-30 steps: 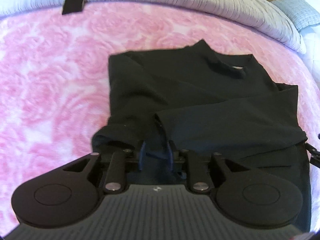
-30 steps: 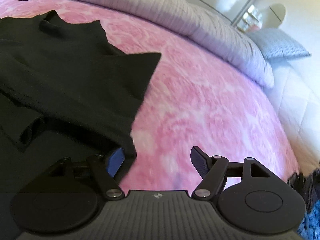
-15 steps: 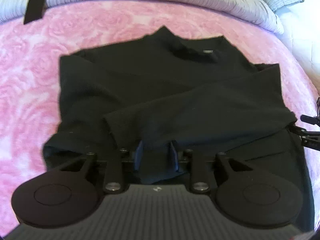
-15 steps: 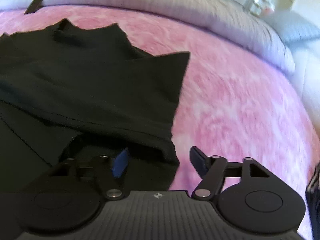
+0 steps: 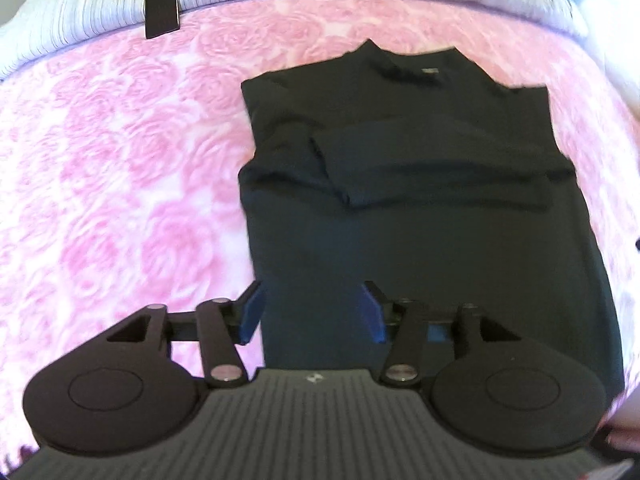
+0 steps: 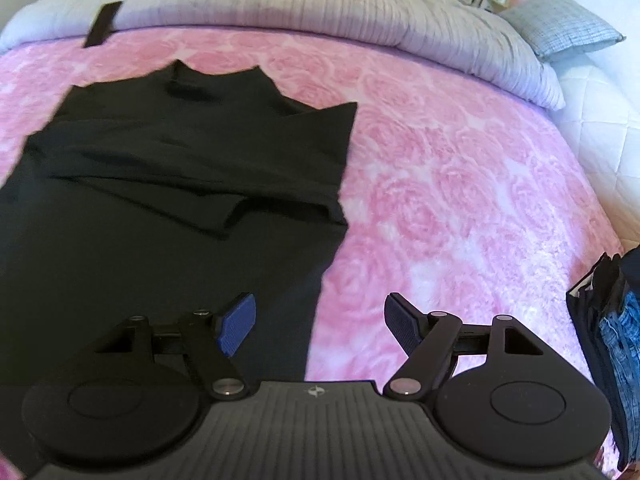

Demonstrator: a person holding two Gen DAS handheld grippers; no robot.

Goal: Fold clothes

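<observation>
Black shirt (image 5: 420,184) flat on pink bedspread (image 5: 120,160), collar at 12 o'clock, both sleeves folded across chest. Step: sleeves done; judged next = take hem at 6 o'clock w/ both grippers, fold up toward collar, edges kept level. Left gripper (image 5: 312,312): jaws opening, abt half apart, straddling shirt's left edge, nothing pinched. Right gripper (image 6: 320,320): jaws opening, wide, over shirt's right edge at 6 o'clock, empty. Clothes pile (image 6: 612,340) at 3 o'clock.
</observation>
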